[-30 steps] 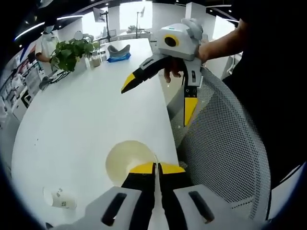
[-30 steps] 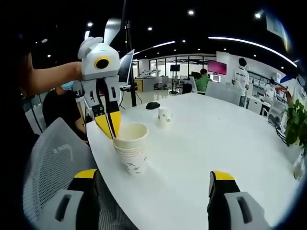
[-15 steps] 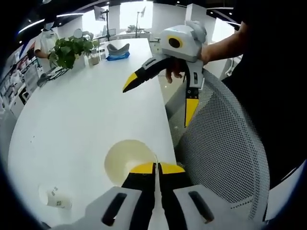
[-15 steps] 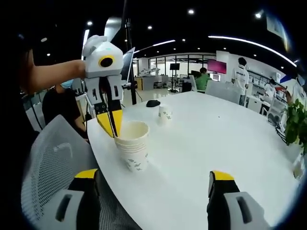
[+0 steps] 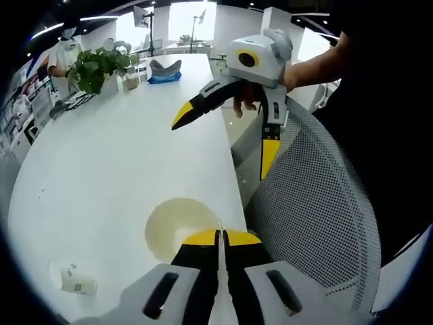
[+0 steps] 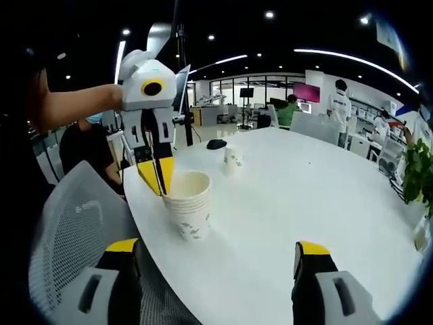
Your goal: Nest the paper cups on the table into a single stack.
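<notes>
A stack of nested paper cups (image 6: 187, 206) stands upright near the white table's edge (image 6: 145, 223). My left gripper (image 6: 157, 177) is shut on the stack's near rim, one jaw inside and one outside. In the left gripper view I look down into the top cup (image 5: 177, 227), with that gripper (image 5: 218, 238) closed on the rim. A single printed cup (image 6: 233, 160) stands farther along the table; it also shows as a small cup (image 5: 71, 279) at the lower left. My right gripper (image 6: 216, 249) is open and holds nothing, hovering by the table edge (image 5: 226, 135), apart from the stack.
A grey mesh chair (image 5: 318, 203) sits against the table edge beside the stack. A potted plant (image 5: 95, 68) and small items stand at the far end. A black object (image 6: 216, 144) lies beyond the single cup. People stand and sit in the background.
The left gripper has tilted slightly while still pinching the stack's rim. The stack and the single cup stay where they were. The right gripper remains open.
</notes>
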{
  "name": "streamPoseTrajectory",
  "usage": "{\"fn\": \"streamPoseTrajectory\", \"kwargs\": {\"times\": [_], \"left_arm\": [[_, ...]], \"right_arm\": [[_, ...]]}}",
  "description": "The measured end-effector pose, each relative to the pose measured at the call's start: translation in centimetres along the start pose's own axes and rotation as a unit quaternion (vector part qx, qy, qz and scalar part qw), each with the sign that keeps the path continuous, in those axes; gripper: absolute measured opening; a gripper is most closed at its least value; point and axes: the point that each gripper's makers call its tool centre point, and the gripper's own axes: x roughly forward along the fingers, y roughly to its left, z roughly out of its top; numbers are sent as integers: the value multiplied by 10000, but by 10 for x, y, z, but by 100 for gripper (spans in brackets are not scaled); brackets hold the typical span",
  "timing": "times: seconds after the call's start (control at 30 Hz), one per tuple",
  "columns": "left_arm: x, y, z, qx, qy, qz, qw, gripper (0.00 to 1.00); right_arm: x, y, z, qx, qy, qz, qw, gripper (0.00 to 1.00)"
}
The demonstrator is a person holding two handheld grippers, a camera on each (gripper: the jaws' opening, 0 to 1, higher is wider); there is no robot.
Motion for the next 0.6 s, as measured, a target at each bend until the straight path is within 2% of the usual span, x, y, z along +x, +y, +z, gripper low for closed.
{"fn": "streamPoseTrajectory", "kwargs": {"times": [0.2, 0.3, 0.4, 0.6], "left_arm": [[-6, 1, 3, 22, -98, 115, 9999, 3], [-12, 2, 6, -8, -238, 205, 9995, 5], [-20, 3, 9, -95, -420, 286, 9987, 8], [-40, 15, 19, -467, -1038, 591, 9917, 18]], "right_arm": [[0, 0, 0, 22, -8, -8, 10000, 94], [0, 0, 0, 32, -2, -3, 10000, 94], [1, 0, 0, 33, 4, -7, 10000, 94], [1, -1, -1, 33, 12, -29, 10000, 95]]}}
